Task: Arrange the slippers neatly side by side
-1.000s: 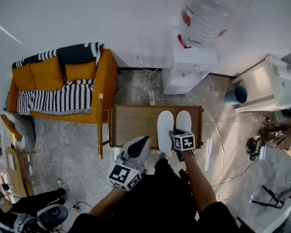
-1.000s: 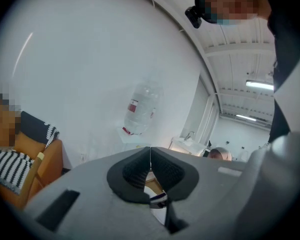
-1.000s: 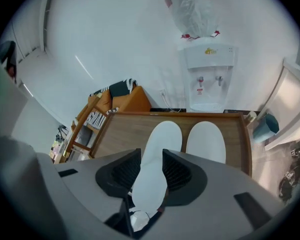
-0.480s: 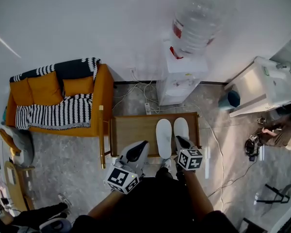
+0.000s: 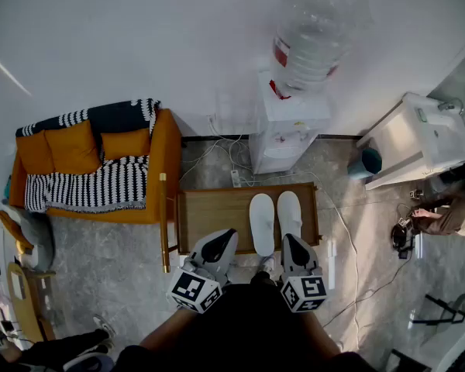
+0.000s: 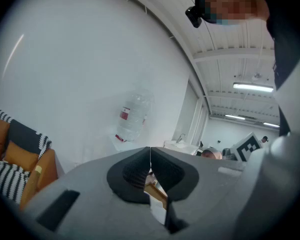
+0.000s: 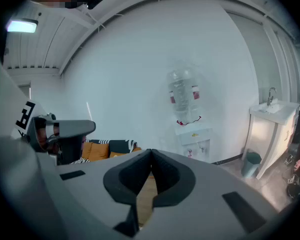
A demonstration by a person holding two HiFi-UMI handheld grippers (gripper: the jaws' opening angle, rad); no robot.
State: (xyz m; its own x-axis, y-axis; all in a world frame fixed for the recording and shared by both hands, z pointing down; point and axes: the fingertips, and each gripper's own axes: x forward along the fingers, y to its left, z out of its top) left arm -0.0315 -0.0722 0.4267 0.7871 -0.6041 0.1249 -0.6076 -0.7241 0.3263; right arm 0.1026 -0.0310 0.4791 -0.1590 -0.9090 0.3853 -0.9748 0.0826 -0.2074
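Two white slippers lie side by side on the low wooden table (image 5: 213,215), toes pointing away from me: the left slipper (image 5: 262,223) and the right slipper (image 5: 289,213). My left gripper (image 5: 223,236) hovers at the table's front edge, left of the slippers, with its jaws shut and nothing between them (image 6: 150,154). My right gripper (image 5: 291,241) is just behind the heel of the right slipper, apart from it. Its jaws meet at the tips (image 7: 150,156) and hold nothing. Both grippers tilt upward, so their own views show mostly the wall.
An orange sofa (image 5: 93,169) with a striped blanket stands left of the table. Behind the table is a white water dispenser (image 5: 291,130) with a large bottle. Cables and a power strip (image 5: 236,178) lie on the floor. A white sink cabinet (image 5: 418,142) and a blue bin (image 5: 364,161) stand at the right.
My right gripper has drawn back from the heel of the right slipper towards me, and its jaws have shut empty. The left gripper has hardly moved. Both slippers stay in place.
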